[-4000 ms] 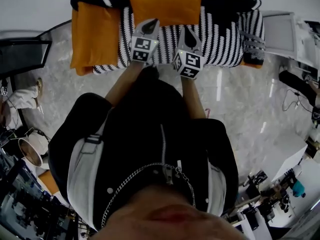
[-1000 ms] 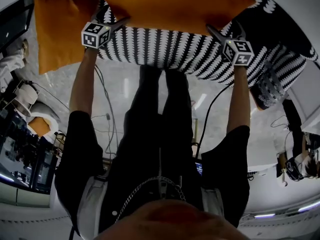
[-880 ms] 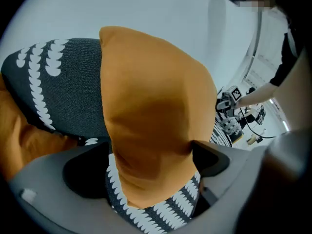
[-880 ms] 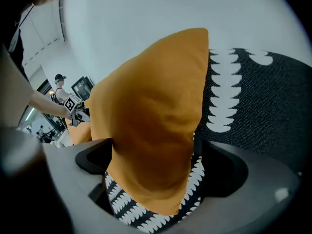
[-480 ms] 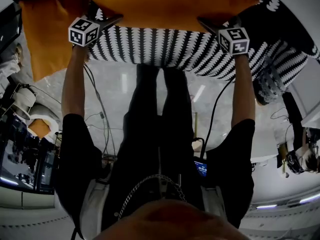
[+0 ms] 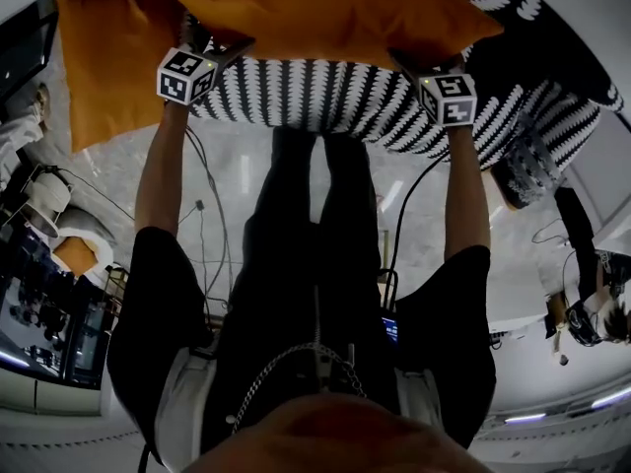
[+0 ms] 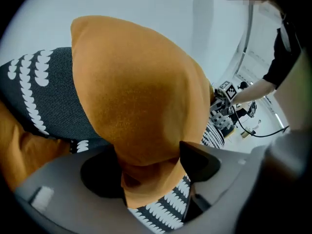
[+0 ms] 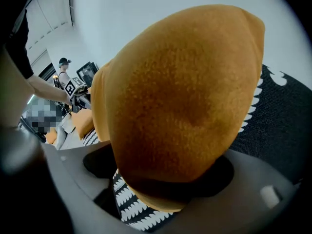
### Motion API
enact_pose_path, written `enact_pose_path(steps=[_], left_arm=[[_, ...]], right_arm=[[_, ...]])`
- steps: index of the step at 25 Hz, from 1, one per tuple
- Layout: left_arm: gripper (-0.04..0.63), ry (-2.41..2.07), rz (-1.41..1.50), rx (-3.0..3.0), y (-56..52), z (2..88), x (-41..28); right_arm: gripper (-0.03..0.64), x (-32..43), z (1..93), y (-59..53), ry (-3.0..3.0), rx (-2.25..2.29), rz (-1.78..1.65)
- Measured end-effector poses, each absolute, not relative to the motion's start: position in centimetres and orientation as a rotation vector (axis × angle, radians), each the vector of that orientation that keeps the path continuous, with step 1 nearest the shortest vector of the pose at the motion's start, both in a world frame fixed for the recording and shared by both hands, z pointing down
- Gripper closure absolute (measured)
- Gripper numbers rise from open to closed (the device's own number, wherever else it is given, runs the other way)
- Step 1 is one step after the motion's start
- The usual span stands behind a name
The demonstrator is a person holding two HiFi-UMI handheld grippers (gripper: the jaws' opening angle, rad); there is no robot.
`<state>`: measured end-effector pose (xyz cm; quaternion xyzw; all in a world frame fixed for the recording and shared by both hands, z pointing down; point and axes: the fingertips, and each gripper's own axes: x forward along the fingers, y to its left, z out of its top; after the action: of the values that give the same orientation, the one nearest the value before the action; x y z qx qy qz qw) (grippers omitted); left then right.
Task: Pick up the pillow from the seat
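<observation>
A large orange pillow point(image 6: 325, 13) hangs level above the black-and-white patterned seat point(image 6: 335, 97), with a gripper at each end. My left gripper point(image 6: 222, 47) has the pillow's left corner point(image 7: 141, 106) pinched between its jaws, which are closing on it. The fabric bunches narrow at my left gripper point(image 7: 148, 172). My right gripper point(image 6: 414, 62) takes the right end. There the pillow point(image 8: 185, 91) bulges and fills the gap of my right gripper point(image 8: 156, 179), whose jaws are also closing on it.
A second orange pillow point(image 6: 104, 67) leans at the seat's left side. The seat's patterned right arm point(image 6: 537, 166) juts out at the right. Cables point(image 6: 212, 225) trail over the marble floor by the person's legs. Equipment clutters the left edge point(image 6: 39, 304).
Four seconds ago both grippers hung close together before the seat; now they are spread at the pillow's ends. Over the last second the pillow has come slightly nearer and the jaws have tightened on it.
</observation>
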<state>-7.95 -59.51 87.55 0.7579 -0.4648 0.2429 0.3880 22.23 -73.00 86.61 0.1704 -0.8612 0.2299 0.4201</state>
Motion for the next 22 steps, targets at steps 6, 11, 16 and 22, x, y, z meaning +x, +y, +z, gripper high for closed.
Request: enact_pose_path(steps=[6,11,16,22], left_arm=[[0.247,-1.223,0.555,1.932,-58.3,81.8,-5.7],[0.247,-1.246,0.563,1.965,-57.7,76.4,-3.9],[0.247,-1.309,0.540,2.037,-58.6,69.8,-4.3],[0.247,-1.389,0.532,2.143,-60.1,60.6,-4.4]], right_arm=[[0.204,24.2,81.8,-70.6,-2.126,0.454,0.664],[0.201,26.2,76.8,-68.8,-2.126,0.500,0.676],[0.200,26.1,70.7,-68.9,-2.178,0.563,0.677],[0.198,25.8,61.6,-69.8,-2.305,0.679,0.587]])
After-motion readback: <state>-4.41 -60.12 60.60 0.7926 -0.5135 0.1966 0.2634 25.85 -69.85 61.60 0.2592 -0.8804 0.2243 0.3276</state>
